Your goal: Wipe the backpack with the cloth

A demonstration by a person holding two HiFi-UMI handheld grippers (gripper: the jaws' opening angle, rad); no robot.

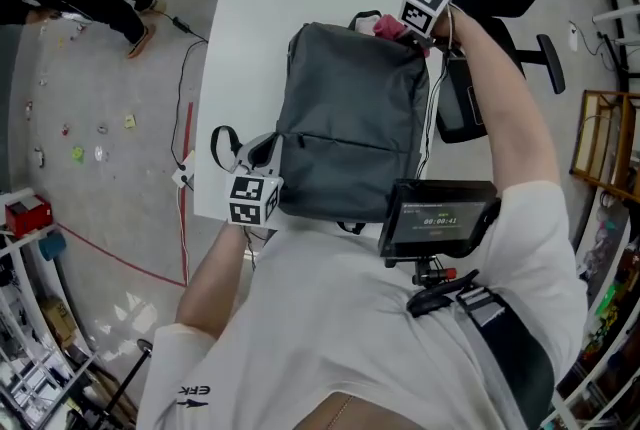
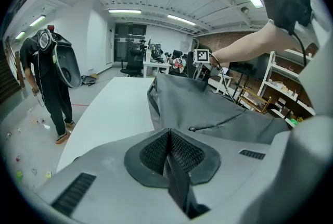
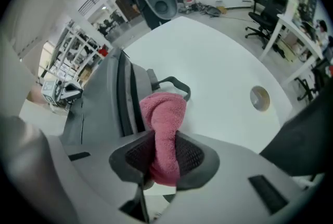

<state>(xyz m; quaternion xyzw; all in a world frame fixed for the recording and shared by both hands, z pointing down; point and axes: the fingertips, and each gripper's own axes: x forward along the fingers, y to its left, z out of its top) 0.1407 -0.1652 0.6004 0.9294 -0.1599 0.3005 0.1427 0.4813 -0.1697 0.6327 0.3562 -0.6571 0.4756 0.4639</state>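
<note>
Right gripper (image 3: 164,154) fingers pinch a soft pink cloth (image 3: 166,119) at the top edge of the backpack (image 1: 350,128), which lies flat on the tabletop (image 1: 255,8). Left gripper (image 2: 169,151) fingers are pressed together, empty. Limp fabric will likely shift under wiping, so steady a lower corner.

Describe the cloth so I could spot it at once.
Find the white table with the grey backpack lying on it. At the backpack's top end, by its carry handle, the right tool grips the cloth, a small fuzzy wad. It is the only pink thing there, among grey and white.
</note>
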